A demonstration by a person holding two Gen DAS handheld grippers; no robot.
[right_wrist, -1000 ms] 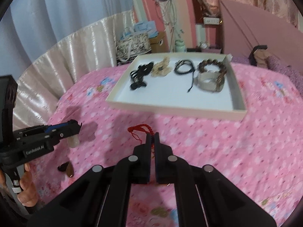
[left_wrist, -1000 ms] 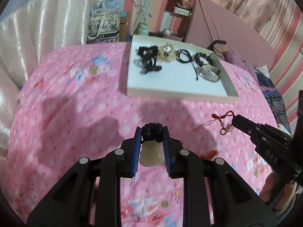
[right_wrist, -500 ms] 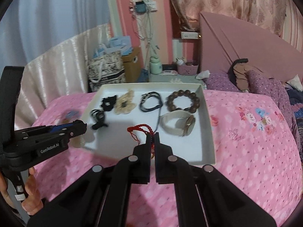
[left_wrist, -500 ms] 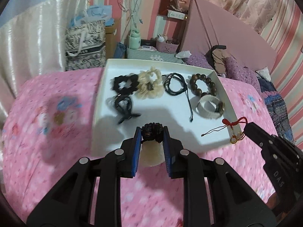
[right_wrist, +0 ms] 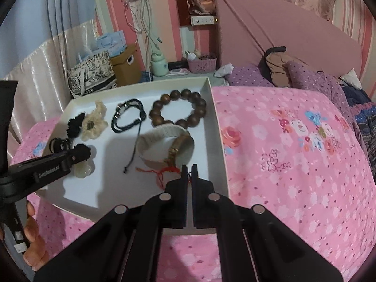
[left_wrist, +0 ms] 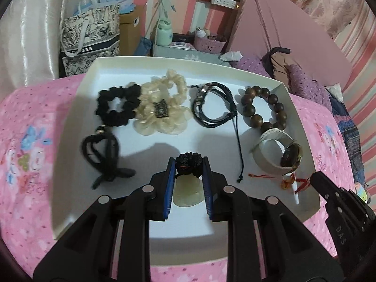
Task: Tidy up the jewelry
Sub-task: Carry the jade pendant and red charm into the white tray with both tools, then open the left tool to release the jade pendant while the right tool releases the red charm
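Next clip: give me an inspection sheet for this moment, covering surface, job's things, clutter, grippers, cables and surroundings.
Surface: pink floral bedspread bearing a white tray.
Job's things: in the tray lie a black scrunchie, cream scrunchie, black cord bracelet, wooden bead bracelet, watch and black hair tie.
Clutter: nothing seen on the bedspread.
Grippers: left gripper shut on a pale pendant with dark knot; right gripper shut on a red cord charm; both over the tray.
Cables: charger leads hang on the wall.
Surroundings: patterned tote bag, headboard.
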